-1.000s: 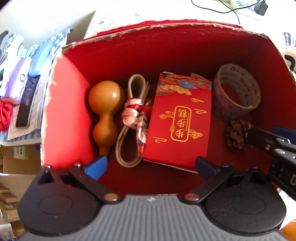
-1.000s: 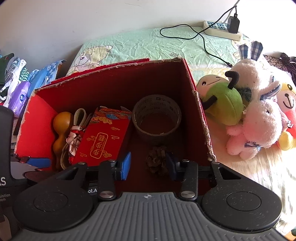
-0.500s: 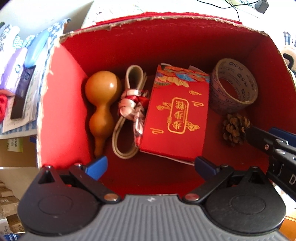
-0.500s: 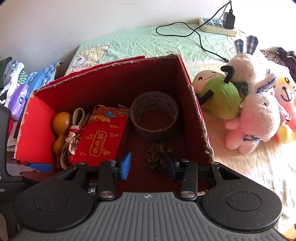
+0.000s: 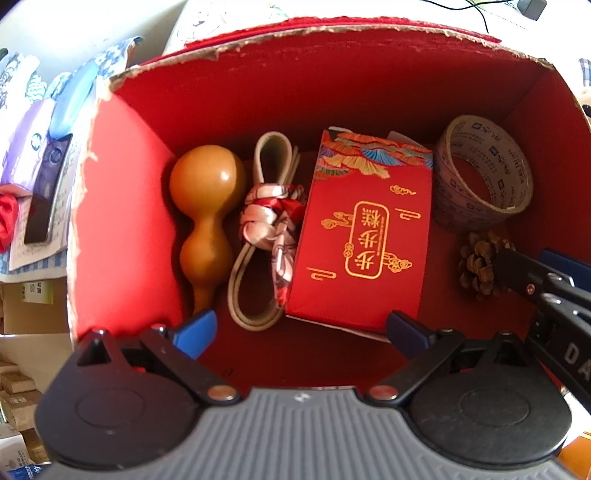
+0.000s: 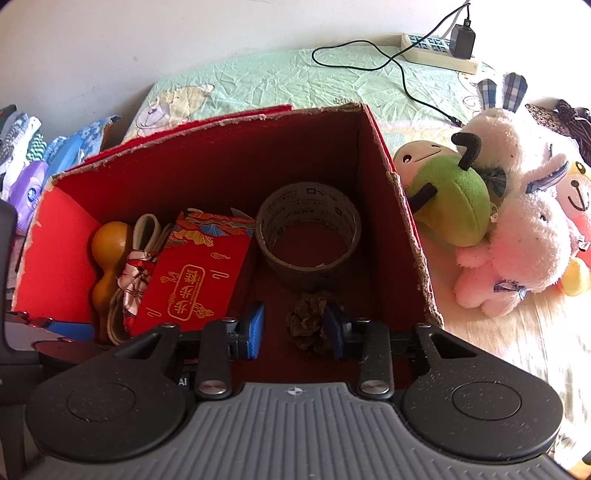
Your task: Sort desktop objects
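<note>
An open red box [image 5: 332, 31] holds a tan gourd [image 5: 207, 184], a beige strap knotted with a patterned scarf [image 5: 273, 218], a red gift packet with gold print [image 5: 365, 236], a tape roll [image 5: 480, 177] and a pinecone [image 5: 476, 262]. My left gripper [image 5: 301, 332] hangs open over the box's near side, nothing between its fingers. In the right wrist view my right gripper [image 6: 294, 326] is open low inside the box. The pinecone [image 6: 308, 317] lies on the floor between its blue pads, close against the right one. The tape roll [image 6: 308, 229] stands just behind it.
Plush toys [image 6: 517, 221] and a green plush [image 6: 450, 206] lie right of the box on a pale green sheet [image 6: 277, 81]. A power strip [image 6: 436, 51] with a black cable is at the back. Packets and a purple pouch [image 5: 33, 140] crowd the left.
Both views shift only slightly. The jaws of both grippers keep the same gap, and the pinecone stays on the box floor between the right fingers.
</note>
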Demonstrator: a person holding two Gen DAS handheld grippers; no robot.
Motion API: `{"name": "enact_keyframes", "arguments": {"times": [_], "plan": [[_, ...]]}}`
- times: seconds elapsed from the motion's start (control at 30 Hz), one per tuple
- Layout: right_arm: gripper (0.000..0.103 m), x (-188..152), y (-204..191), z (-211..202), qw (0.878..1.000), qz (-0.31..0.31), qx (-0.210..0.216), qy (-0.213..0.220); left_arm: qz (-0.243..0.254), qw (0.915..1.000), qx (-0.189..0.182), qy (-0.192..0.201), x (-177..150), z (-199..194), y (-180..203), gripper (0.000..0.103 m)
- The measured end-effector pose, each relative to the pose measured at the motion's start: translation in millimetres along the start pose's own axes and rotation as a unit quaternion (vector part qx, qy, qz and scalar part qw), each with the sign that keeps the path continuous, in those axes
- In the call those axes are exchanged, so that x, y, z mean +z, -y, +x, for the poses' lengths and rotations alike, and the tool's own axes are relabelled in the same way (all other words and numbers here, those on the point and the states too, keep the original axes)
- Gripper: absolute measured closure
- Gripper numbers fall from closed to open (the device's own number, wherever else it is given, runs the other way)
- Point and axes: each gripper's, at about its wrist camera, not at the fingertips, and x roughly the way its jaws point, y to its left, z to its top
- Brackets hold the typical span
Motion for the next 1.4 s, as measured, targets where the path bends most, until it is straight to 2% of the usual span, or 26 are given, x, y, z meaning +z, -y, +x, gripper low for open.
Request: {"name": "enact_keyframes", "arguments": {"times": [0.3,0.67,0.9,1.0,1.1,1.2,1.4], "plan": [[0.066,7,-5,11,1.0,-0.013,-0.016,-0.007,-0.01,0.9999,0.001,0.008,-5,0,-9,0.003],[0.066,11,-4,4,1.0,-0.007,-0.013,0.005,-0.014,0.9993,0.012,0.034,-6,-3,0,0.003],[0.067,12,-2,5,1.0,-0.012,0.003,0.005,-0.012,0.9983,0.027,0.049,-3,8,14,0.003],[0.066,11,1,3,1.0,-0.018,0.019,0.008,-0.013,0.9982,0.025,0.053,-5,8,12,0.003],[0.064,12,4,6,0.998,-0.036,0.051,-0.01,-0.009,0.9978,0.03,0.059,-3,3,17,0.002],[0.066,13,7,7,0.997,-0.028,0.065,-0.015,-0.012,0.9976,0.029,0.062,-5,-2,14,0.002],[0.066,10,2,7,0.998,-0.028,0.051,-0.007,-0.011,0.9974,0.029,0.065,-6,-5,14,0.002]]}}
